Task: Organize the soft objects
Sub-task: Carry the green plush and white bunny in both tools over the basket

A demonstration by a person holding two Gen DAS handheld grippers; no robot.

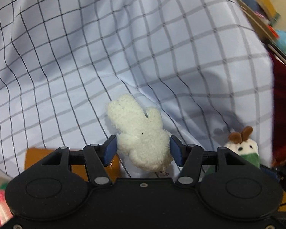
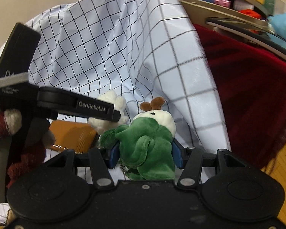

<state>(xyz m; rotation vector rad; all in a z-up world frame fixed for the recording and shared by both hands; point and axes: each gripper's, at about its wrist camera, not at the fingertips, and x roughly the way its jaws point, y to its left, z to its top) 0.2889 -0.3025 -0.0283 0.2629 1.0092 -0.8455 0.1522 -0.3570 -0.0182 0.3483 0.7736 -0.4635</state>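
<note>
Left gripper (image 1: 143, 150) is clamped on a white fluffy plush (image 1: 139, 133): both blue pads press the toy's lower body, and its lobed upper part sticks out forward past the fingertips. Ahead of the tool and all around it spreads a pale checked cloth (image 1: 124, 47), creased, with a fold running diagonally just beyond the plush. To this gripper's right, close by, sits the green-and-white plush (image 1: 244, 150) with brown antlers.

Right gripper (image 2: 145, 152) is closed on that green-and-white plush (image 2: 148, 145), its blue pads squeezing the green body from both sides, while the white head with brown antlers points forward. Just left of its fingertips the left gripper's black finger (image 2: 97, 110) crosses the view, carrying the white fluffy plush (image 2: 108, 112). Forward lies the checked cloth (image 2: 108, 47); to the right of it a dark red fabric (image 2: 257, 99) drapes down. A hand in a dark red glove (image 2: 5, 126) grips the left tool's handle.
</note>
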